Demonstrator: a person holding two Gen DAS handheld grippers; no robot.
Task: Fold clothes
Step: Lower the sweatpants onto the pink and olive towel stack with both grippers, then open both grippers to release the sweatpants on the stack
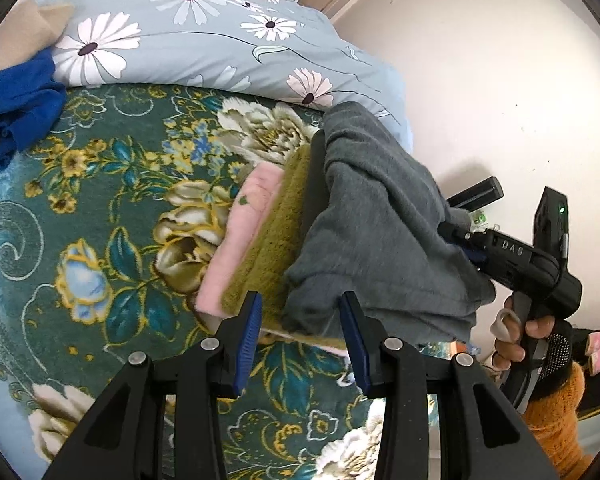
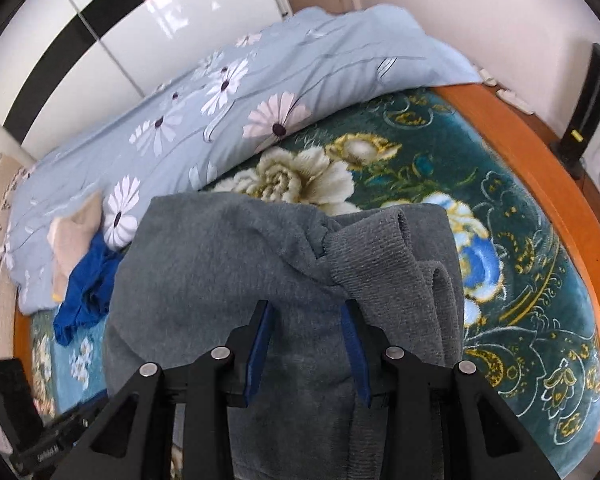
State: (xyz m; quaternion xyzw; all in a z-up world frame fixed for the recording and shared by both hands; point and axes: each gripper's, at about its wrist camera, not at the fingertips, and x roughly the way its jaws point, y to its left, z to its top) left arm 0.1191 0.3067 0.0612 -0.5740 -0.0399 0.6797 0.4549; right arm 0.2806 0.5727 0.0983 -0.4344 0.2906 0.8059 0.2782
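Left gripper: we read the jaws as wide apart, nothing between them; the near edge of the grey sweater lies just ahead of the fingertips.
Right gripper: jaws parted over grey fabric; whether the blue pads pinch it we cannot tell. From the left wrist view its fingers are buried in the far side of the garment.
Grey sweater: bunched, ribbed cuff just ahead of the right gripper; it rests on top of the stack.
Stack: olive fleece over a pink garment, directly ahead of the left gripper, on the bed's floral blanket.
Risk 1: dragging the sweater may shear the stack and undo its folds.
Risk 2: the loose cuff could get trapped inside the fold, leaving a lump.
Risk 3: the sweater overhangs towards the right gripper; released, it may slide off.
Unfolded: blue garment, well off to the right gripper's left.
Containers: none in view.
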